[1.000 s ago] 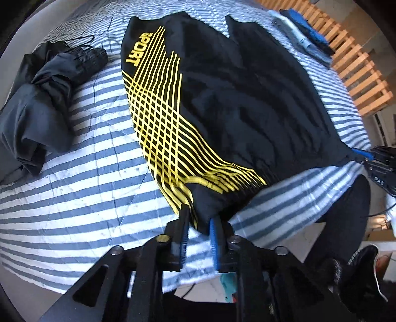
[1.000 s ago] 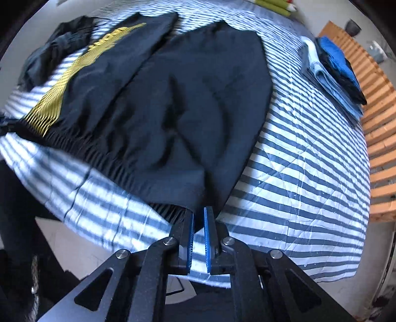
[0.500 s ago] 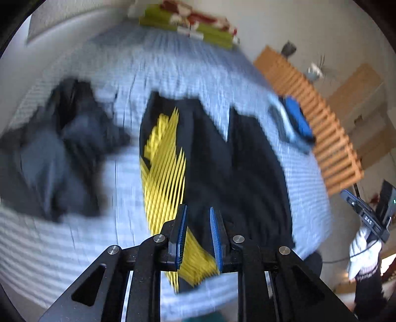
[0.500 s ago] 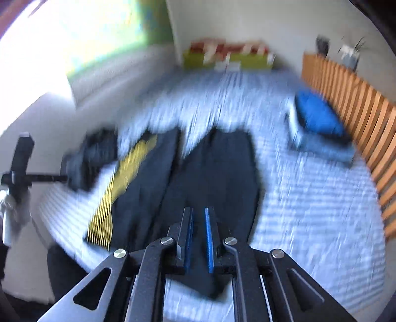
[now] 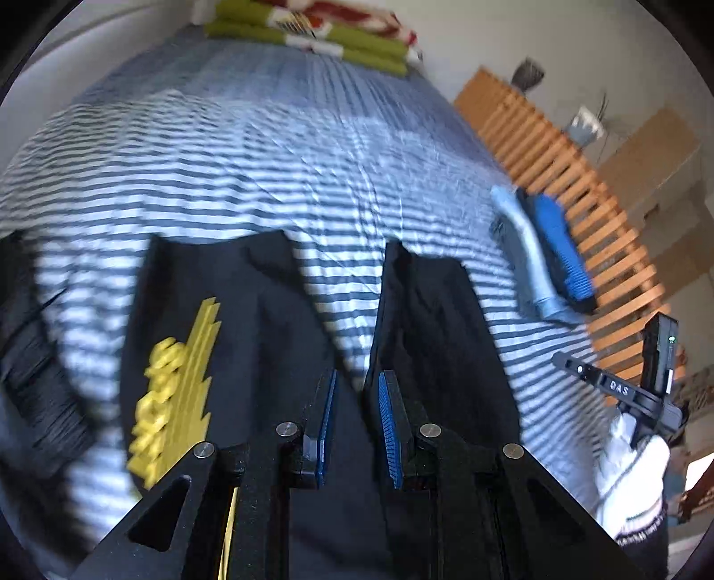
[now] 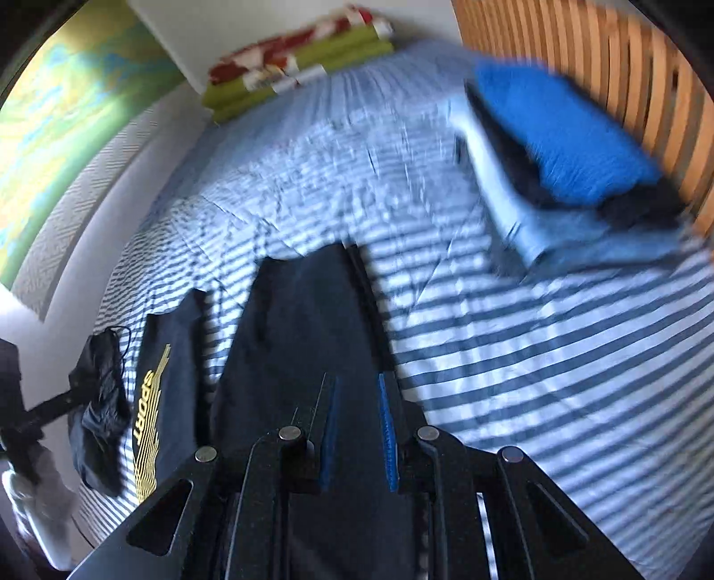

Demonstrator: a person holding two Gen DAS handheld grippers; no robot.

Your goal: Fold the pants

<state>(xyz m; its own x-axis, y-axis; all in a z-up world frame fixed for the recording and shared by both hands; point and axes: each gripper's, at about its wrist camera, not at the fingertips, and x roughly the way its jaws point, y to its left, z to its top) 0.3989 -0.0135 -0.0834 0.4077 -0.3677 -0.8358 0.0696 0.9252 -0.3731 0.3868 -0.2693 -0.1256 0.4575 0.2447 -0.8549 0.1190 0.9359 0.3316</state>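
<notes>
Black pants (image 5: 276, 321) with yellow stripes and "SPORT" lettering (image 5: 174, 401) lie on the striped bed cover (image 5: 267, 156), their leg ends pointing away from me. My left gripper (image 5: 357, 379) hovers over the legs, and black cloth fills the gap between its blue pads (image 5: 387, 428) and hangs beneath it. My right gripper (image 6: 357, 379) is above the plain leg of the pants (image 6: 308, 321). Its jaws are opening, with dark cloth still between the pads (image 6: 387, 437). A gloved hand (image 5: 633, 482) carries that right gripper at the edge of the left wrist view.
A stack of folded blue and dark clothes (image 6: 566, 147) sits by the slatted wooden frame (image 6: 624, 67) on the right. A crumpled dark garment (image 6: 98, 401) lies left of the pants. Folded green and red blankets (image 5: 312, 26) are at the far end.
Both grippers left the near edge of the bed and swept forward over the pants, carrying the waistband with them. The gap between the right pads has widened.
</notes>
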